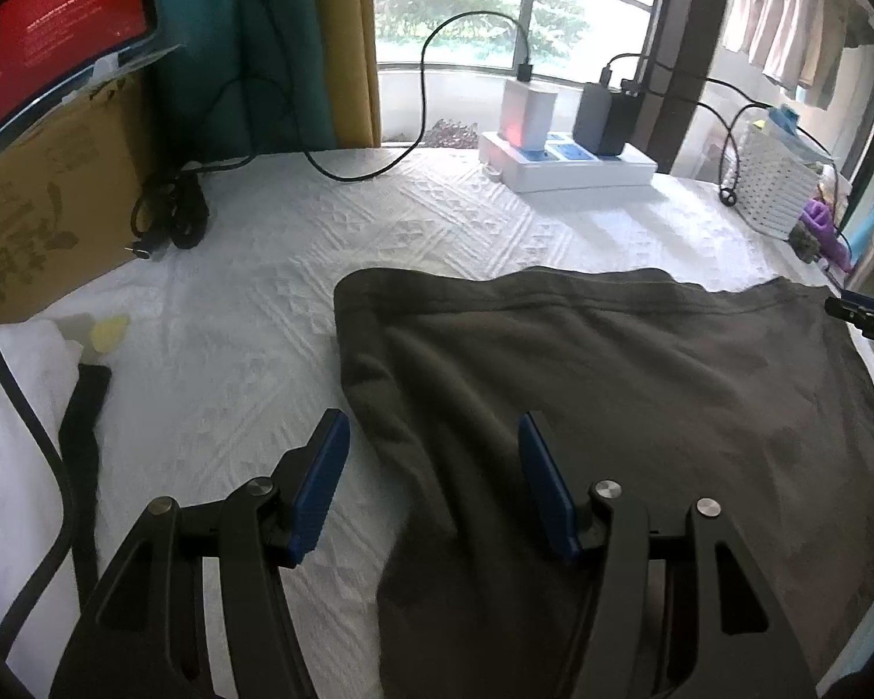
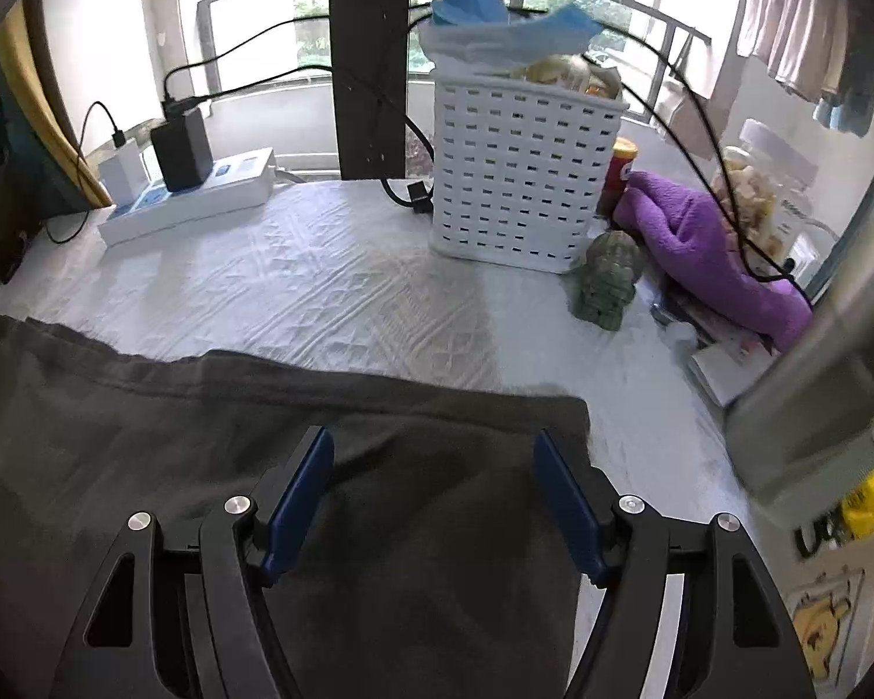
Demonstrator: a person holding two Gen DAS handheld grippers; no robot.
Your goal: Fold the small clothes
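Flat on the white-covered surface [image 1: 274, 314] lies a dark grey garment [image 1: 612, 384], softly wrinkled, hem stitched along its far edge; left tool [image 1: 434, 431] and right tool [image 2: 434, 445] hover over it, jaws apart, empty.

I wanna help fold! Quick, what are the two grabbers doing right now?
Left gripper: open, empty, above the dark garment's left edge.
Right gripper: open, empty, above its right corner.
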